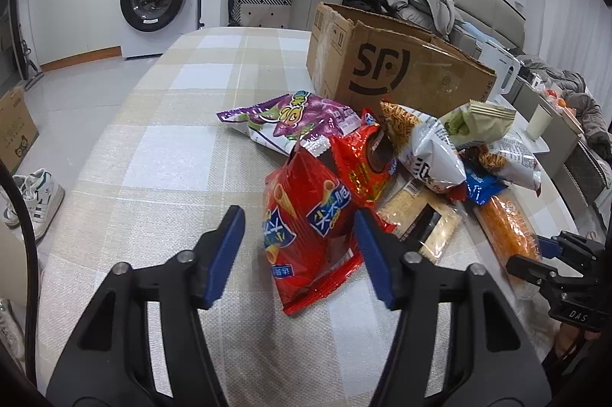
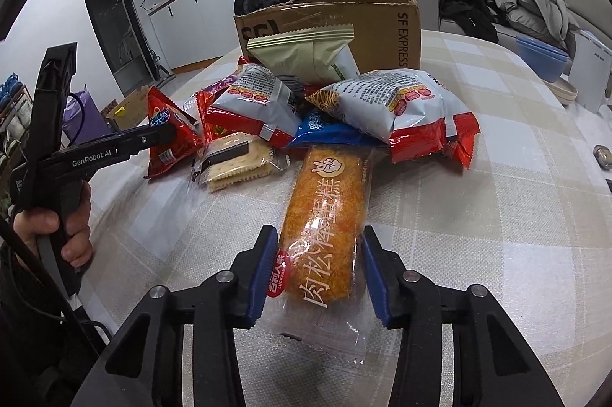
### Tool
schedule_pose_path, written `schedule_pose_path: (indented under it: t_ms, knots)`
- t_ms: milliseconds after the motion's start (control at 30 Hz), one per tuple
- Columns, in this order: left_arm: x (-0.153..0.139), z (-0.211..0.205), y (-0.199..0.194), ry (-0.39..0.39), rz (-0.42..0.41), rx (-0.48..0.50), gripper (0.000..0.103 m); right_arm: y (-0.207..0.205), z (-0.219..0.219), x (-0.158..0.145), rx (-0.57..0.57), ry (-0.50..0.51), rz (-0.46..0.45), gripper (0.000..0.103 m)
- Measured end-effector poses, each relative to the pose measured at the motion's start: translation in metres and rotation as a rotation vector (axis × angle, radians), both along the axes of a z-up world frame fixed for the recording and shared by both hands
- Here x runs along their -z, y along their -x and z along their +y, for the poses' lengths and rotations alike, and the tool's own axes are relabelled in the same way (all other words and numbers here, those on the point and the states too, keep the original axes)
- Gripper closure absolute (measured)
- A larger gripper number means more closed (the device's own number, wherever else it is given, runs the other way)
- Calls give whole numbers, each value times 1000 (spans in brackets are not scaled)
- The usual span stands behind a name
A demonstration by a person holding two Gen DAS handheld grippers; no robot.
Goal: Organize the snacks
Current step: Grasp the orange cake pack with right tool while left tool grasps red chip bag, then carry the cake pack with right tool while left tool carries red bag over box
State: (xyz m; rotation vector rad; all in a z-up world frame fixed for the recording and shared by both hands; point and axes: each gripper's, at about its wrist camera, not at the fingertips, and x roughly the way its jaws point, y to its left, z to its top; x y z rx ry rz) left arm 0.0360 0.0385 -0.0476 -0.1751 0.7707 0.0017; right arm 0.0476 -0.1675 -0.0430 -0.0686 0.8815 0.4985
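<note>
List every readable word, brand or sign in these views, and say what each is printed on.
"SF" with a smile mark: cardboard box.
"SF EXPRESS": the box's end.
"GenRobot.AI": left gripper, seen from the right wrist.
"DAS": right gripper, seen from the left wrist.
"肉松棒蛋糕": orange cake bar.
"尖尖脆": red cone-snack bag.
Fine print on the white noodle bags: too small to read.

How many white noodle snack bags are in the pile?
2. One white bag lies at the right of the pile, on a blue packet. The other white bag sits left of it, below the green packet. More may hide underneath.
</note>
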Motion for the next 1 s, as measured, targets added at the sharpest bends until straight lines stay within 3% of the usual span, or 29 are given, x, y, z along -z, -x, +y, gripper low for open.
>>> schedule_pose_path:
  t_ms: [67, 300, 1000]
  knots:
    - [3, -1, -2, 13, 15, 22, 60, 1, 0, 0, 0, 5, -5, 61]
    - [2, 0, 1, 21, -4, 21, 70, 2, 0, -1, -2, 3, -12, 63]
    - [-26, -8, 26, 39, -84, 67, 75, 23, -5, -19, -52, -61, -75, 65]
